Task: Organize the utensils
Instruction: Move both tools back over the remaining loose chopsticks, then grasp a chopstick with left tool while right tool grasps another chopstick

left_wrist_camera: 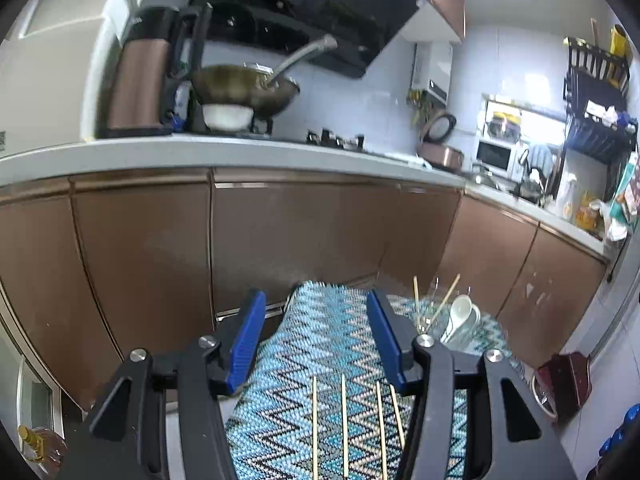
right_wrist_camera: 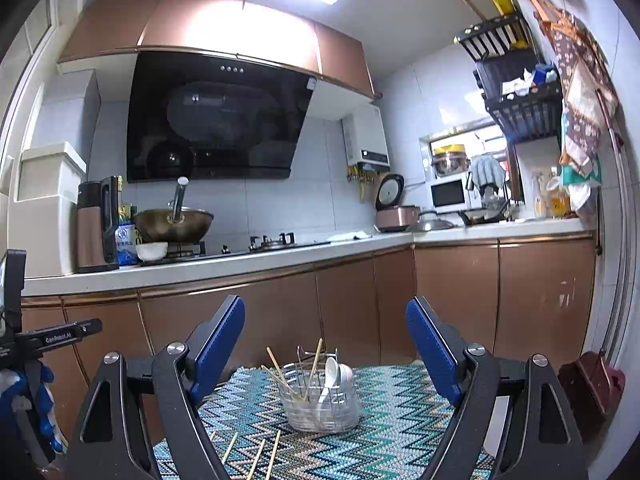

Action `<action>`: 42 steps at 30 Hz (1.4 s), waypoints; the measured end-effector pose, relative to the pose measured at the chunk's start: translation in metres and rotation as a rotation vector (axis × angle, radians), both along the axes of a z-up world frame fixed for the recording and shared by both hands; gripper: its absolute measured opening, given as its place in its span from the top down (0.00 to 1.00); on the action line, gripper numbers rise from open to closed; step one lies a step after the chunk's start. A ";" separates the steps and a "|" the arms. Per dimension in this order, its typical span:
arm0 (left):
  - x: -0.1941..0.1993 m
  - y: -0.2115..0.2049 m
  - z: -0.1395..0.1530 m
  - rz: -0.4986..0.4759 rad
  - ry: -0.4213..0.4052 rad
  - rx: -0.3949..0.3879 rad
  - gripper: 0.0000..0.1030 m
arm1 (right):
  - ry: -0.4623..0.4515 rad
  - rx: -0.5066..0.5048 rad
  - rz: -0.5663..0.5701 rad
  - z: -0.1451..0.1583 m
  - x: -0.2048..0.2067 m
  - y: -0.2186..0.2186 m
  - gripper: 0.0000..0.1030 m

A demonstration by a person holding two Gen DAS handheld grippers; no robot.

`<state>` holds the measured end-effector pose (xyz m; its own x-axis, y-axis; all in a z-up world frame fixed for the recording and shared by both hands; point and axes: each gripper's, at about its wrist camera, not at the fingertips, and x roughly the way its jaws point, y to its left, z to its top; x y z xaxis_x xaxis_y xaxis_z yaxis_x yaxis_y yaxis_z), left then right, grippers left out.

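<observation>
Both the left gripper (left_wrist_camera: 316,340) and right gripper (right_wrist_camera: 326,352) gape wide and empty, because four thin wooden chopsticks (left_wrist_camera: 344,428) at 6 o'clock await the clear glass holder (right_wrist_camera: 320,404).

You've got a small table covered by a zigzag cloth (right_wrist_camera: 384,420) in blue, teal, black and cream, standing in front of brown cabinets. On it stands a clear wire-framed utensil holder (right_wrist_camera: 320,404), upright, toward the far side. It holds white spoons (right_wrist_camera: 334,374) and several chopsticks leaning at angles. Loose chopsticks (left_wrist_camera: 345,428) lie flat on the cloth at the near edge, four of them in your left wrist view, roughly parallel, well apart from the holder. Table legs and surface under the cloth are hidden.
</observation>
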<state>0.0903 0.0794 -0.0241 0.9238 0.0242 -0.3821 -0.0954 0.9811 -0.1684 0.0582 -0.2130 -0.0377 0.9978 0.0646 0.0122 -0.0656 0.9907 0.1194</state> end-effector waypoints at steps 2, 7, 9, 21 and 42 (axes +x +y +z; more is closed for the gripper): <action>0.008 -0.003 -0.008 -0.013 0.030 0.001 0.51 | 0.020 0.005 0.005 -0.005 0.007 -0.002 0.20; 0.031 -0.010 -0.031 -0.050 0.118 -0.012 0.51 | 0.081 0.006 0.018 -0.020 0.026 -0.005 0.20; 0.040 -0.013 -0.040 -0.059 0.149 -0.008 0.51 | 0.109 0.007 0.024 -0.027 0.035 -0.007 0.21; 0.099 -0.023 -0.098 -0.189 0.358 -0.088 0.51 | 0.303 0.037 0.146 -0.072 0.090 -0.004 0.41; 0.194 -0.043 -0.201 -0.324 0.688 -0.107 0.64 | 0.796 -0.161 0.399 -0.200 0.223 0.107 0.81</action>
